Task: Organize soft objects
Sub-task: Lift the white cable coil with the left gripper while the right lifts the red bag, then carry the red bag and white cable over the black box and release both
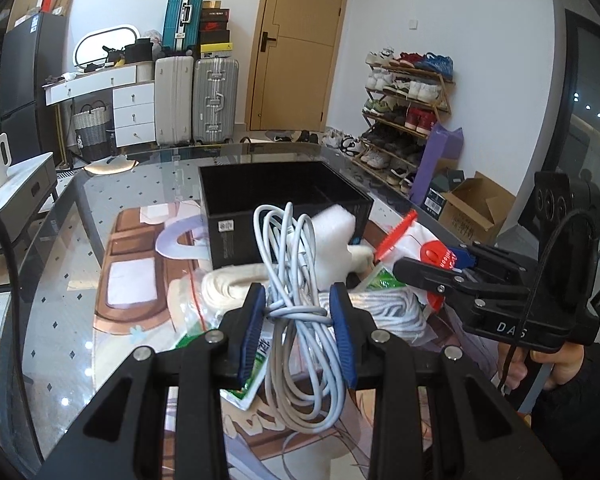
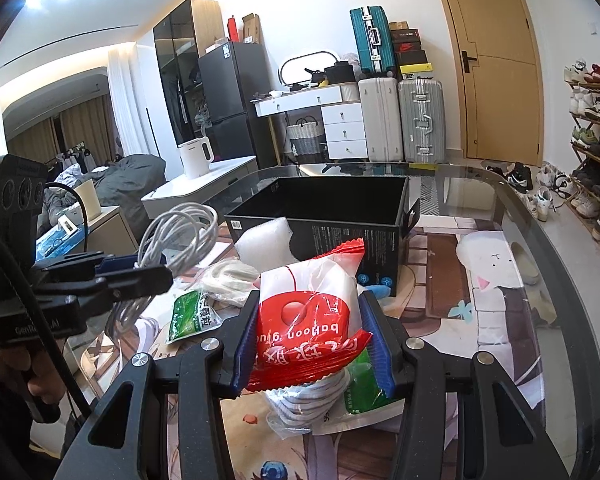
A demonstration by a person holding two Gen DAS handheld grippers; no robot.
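My left gripper (image 1: 298, 312) is shut on a coiled light-grey cable (image 1: 300, 276), held at its tied middle and lifted above the table; the same cable (image 2: 176, 236) shows at the left of the right wrist view. My right gripper (image 2: 312, 340) is shut on a red-and-white plastic bag (image 2: 312, 304) printed "balloon glue". Behind both stands an open black box (image 1: 260, 196) (image 2: 320, 216). White foam (image 1: 332, 240) (image 2: 264, 244) leans against its front. A bagged white rope (image 1: 232, 284), a green packet (image 2: 192, 312) and a striped white cloth (image 1: 384, 308) lie on the mat.
The glass table (image 1: 60, 240) carries a picture mat (image 2: 480, 280). Its rounded far edge runs behind the box. A person's hand (image 1: 564, 364) grips the right tool's handle. Suitcases, drawers, a shoe rack and a door stand across the room.
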